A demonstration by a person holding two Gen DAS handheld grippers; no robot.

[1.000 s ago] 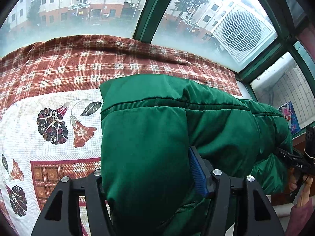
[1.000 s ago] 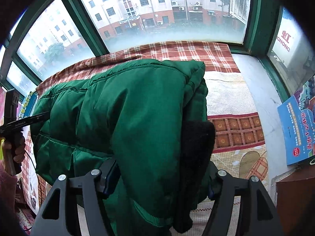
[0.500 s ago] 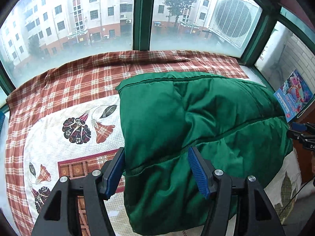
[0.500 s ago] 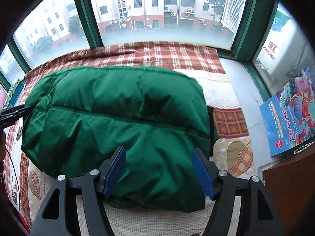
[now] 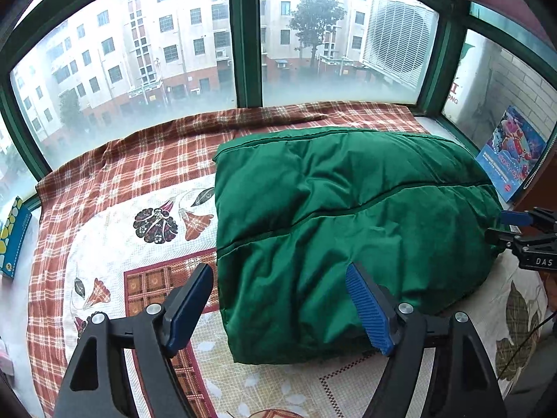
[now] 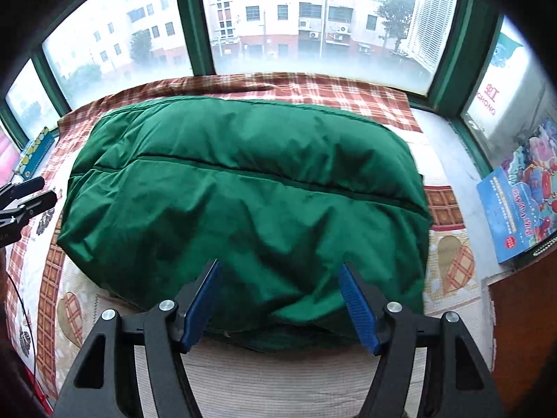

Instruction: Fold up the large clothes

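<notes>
Both hand-held grippers released the jacket, now folded flat.

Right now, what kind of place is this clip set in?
Likely a home's bay-window nook, several floors up: a patterned quilt under the green padded jacket, green-framed windows facing apartment blocks, children's books alongside.

- Home bedroom, upper floor, by a bay window.
- Green-framed bay window wrapping round the bed, looking out on apartment blocks and a tree.
- Bed spread with a plaid-bordered floral quilt.
- Puffy green coat lying folded on top.
- Children's picture book propped on the sill.
</notes>
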